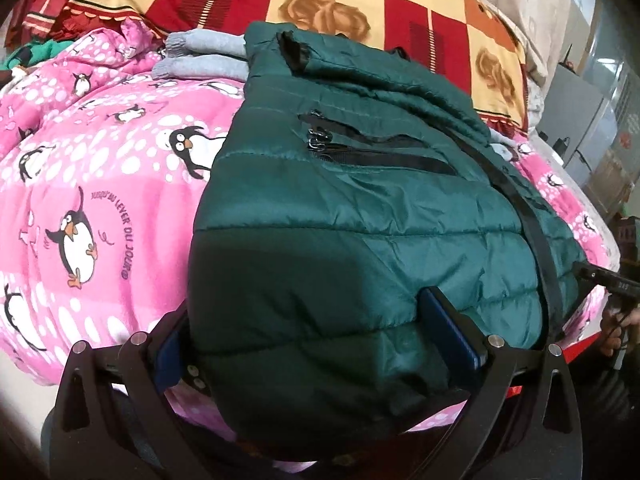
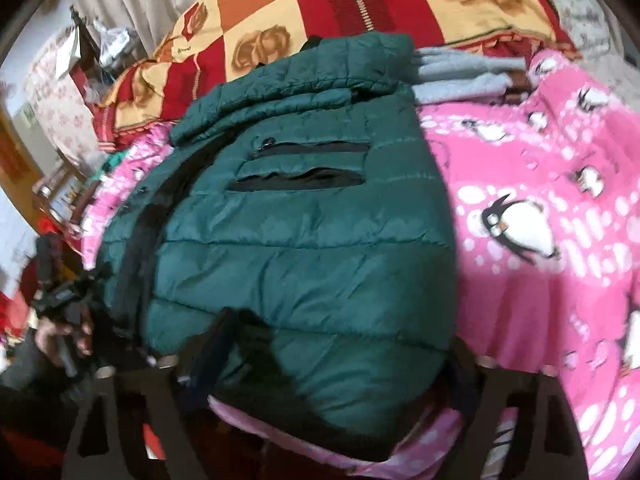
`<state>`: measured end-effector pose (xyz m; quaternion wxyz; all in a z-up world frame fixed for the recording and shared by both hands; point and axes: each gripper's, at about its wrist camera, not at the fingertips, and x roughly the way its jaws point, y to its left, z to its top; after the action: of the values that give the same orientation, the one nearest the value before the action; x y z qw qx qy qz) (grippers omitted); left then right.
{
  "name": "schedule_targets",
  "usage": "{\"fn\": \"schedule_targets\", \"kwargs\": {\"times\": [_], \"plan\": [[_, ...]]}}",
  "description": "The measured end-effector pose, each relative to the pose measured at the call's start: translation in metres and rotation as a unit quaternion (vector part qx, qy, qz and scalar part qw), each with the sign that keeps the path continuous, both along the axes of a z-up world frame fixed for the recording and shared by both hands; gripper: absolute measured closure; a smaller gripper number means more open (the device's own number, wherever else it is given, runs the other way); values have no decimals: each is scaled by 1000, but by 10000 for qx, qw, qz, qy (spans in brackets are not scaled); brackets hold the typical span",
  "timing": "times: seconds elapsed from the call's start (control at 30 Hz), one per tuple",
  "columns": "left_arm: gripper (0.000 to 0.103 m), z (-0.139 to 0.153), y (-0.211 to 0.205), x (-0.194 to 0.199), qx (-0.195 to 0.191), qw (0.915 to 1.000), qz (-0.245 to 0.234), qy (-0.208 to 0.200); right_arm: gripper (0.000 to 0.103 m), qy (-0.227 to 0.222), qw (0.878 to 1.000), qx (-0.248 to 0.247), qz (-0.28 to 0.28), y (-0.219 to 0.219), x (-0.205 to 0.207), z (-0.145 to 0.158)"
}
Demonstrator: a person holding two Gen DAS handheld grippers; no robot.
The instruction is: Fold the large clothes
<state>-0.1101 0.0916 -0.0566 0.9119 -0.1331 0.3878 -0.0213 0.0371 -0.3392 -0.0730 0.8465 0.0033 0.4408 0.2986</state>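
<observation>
Left wrist view: dark green quilted puffer jacket (image 1: 360,216), glossy and puffy, black zip pockets, folded on a pink penguin-print duvet (image 1: 92,184) on the bed; grey knit garment (image 1: 204,56) behind; checked red-and-yellow blanket (image 1: 352,4) beyond. Left gripper (image 1: 316,344): jaws spread wide, blue pads straddling the jacket's near hem bulge, touching it.

Right wrist view, blurred: same jacket (image 2: 312,240), stitched in horizontal bands. Right gripper (image 2: 332,364): jaws apart around the near hem; firmness of grip not discernible.
</observation>
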Motion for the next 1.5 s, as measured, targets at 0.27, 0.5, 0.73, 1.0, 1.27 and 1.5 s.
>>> {"fn": "schedule_targets", "kwargs": {"times": [0.27, 0.5, 0.73, 1.0, 1.27, 1.5], "plan": [[1, 8, -29, -4, 991, 9920, 719, 293, 26, -32, 9999, -51, -117, 3, 0, 4], [1, 12, -39, 0, 1360, 9851, 936, 480, 26, -256, 9994, 136, -185, 3, 0, 12], [1, 13, -41, 0, 1429, 9838, 967, 497, 26, -251, 9995, 52, -157, 5, 2, 10], [1, 13, -41, 0, 1419, 9838, 970, 501, 26, -240, 9996, 47, -151, 6, 2, 9], [1, 12, -36, 0, 1220, 9873, 912, 459, 27, -428, 9989, 112, -165, 4, -2, 15], [6, 4, 10, -15, -286, 9964, 790, 84, 50, -307, 9989, 220, -276, -5, 0, 14]]}}
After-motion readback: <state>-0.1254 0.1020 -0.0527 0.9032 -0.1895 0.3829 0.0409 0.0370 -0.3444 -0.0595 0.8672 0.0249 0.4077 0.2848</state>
